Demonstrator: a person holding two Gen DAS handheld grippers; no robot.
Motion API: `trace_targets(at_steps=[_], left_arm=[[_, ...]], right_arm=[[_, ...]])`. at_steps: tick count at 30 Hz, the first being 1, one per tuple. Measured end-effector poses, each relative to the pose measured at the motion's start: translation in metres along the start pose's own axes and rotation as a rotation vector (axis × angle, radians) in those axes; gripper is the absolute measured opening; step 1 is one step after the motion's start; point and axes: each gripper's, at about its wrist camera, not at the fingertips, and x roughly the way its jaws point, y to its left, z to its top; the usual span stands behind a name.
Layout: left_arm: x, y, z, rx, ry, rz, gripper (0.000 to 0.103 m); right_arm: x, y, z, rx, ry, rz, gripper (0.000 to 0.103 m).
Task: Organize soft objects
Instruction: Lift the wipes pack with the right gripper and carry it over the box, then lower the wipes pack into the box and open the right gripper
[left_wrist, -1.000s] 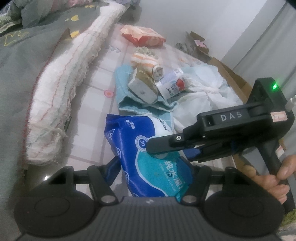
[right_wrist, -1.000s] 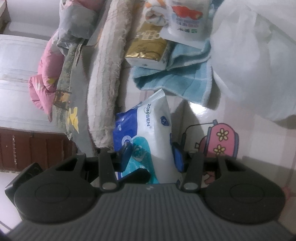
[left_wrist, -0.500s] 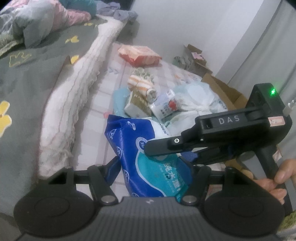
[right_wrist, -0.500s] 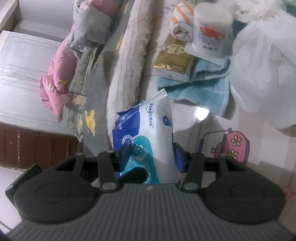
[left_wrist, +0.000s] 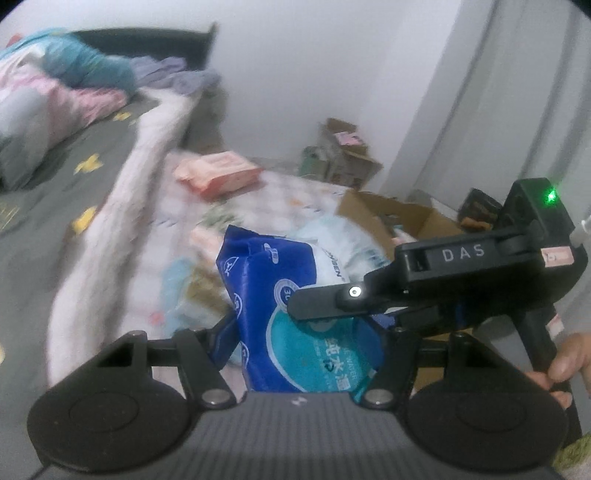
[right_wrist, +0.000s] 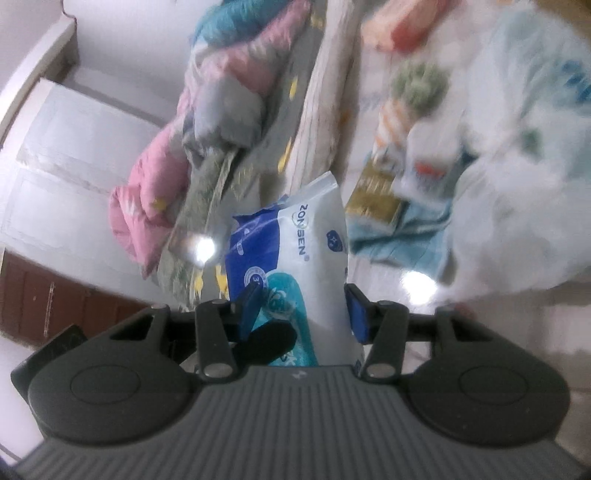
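Observation:
A blue and white wet-wipes pack (left_wrist: 295, 306) is held in the air by both grippers. My left gripper (left_wrist: 306, 332) is shut on its lower part. My right gripper (right_wrist: 301, 306) is shut on the same pack (right_wrist: 314, 266); its black body (left_wrist: 461, 269) crosses the right of the left wrist view. Below on the floor lie a light blue towel (right_wrist: 406, 236), a gold tissue pack (right_wrist: 376, 199), a striped rolled cloth (right_wrist: 395, 118) and a white plastic bag (right_wrist: 517, 184), all blurred.
A bed with a grey cover (left_wrist: 44, 206) and a white fringed edge (left_wrist: 110, 229) runs along the left. A pink pack (left_wrist: 218, 173) lies further back. An open cardboard box (left_wrist: 391, 218) stands at the right near the curtain.
Both grippers have risen with the wipes pack, lifting it well off the floor. The floor items have dropped away and blurred, and more of the wall and bed shows.

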Motion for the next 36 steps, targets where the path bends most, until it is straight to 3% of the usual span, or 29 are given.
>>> trace_targets(at_steps=[9, 16, 25, 36], left_arm=[[0.051, -0.075, 0.040, 0.116, 0.018, -0.145, 0.067], [0.114, -0.138, 0.074, 0.165, 0.093, -0.274, 0.067], [0.219, -0.199, 0.082, 0.174, 0.272, -0.327, 0.067], [0.317, -0.222, 0.073, 0.135, 0.471, -0.309, 0.067]], right_arm=[[-0.094, -0.035, 0.021, 0.049, -0.169, -0.053, 0.049], [-0.167, -0.083, 0.053, 0.103, -0.254, -0.108, 0.051], [-0.219, -0.180, 0.096, 0.213, -0.234, -0.214, 0.053], [-0.213, -0.248, 0.143, 0.218, -0.162, -0.383, 0.053]])
